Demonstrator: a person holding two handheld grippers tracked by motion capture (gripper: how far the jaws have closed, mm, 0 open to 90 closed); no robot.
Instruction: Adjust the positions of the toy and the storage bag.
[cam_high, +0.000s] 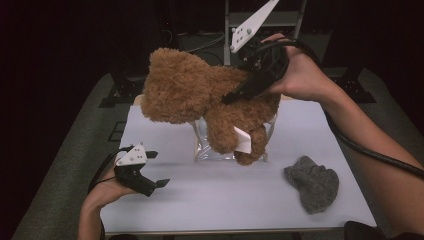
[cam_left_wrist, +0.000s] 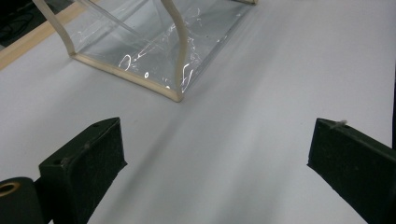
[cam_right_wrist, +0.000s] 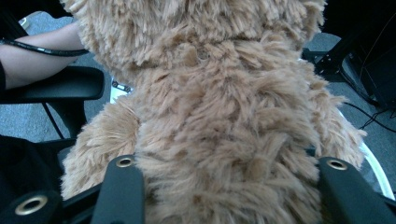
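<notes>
High view: right gripper (cam_high: 235, 97) clamps the teddy bear (cam_high: 210, 102) around its body and holds it in the air above the clear bag (cam_high: 210, 150), which stands open near the middle of the white table (cam_high: 225, 200). Bear's legs hang in front of the bag's top; can't tell if they touch it. White tag (cam_high: 243, 140) hangs off one leg. Grey cloth (cam_high: 312, 182) lies on the table right of the bag, apart from it. Left gripper (cam_high: 157, 170) rests at the table's left edge, jaws spread wide, nothing between them.

Left gripper view: both black jaws far apart over bare table, bag corner (cam_left_wrist: 175, 95) ahead, not touched.

Right gripper view: brown fur packed between the two jaws, pads pressed into the bear's back (cam_right_wrist: 224, 140).
</notes>
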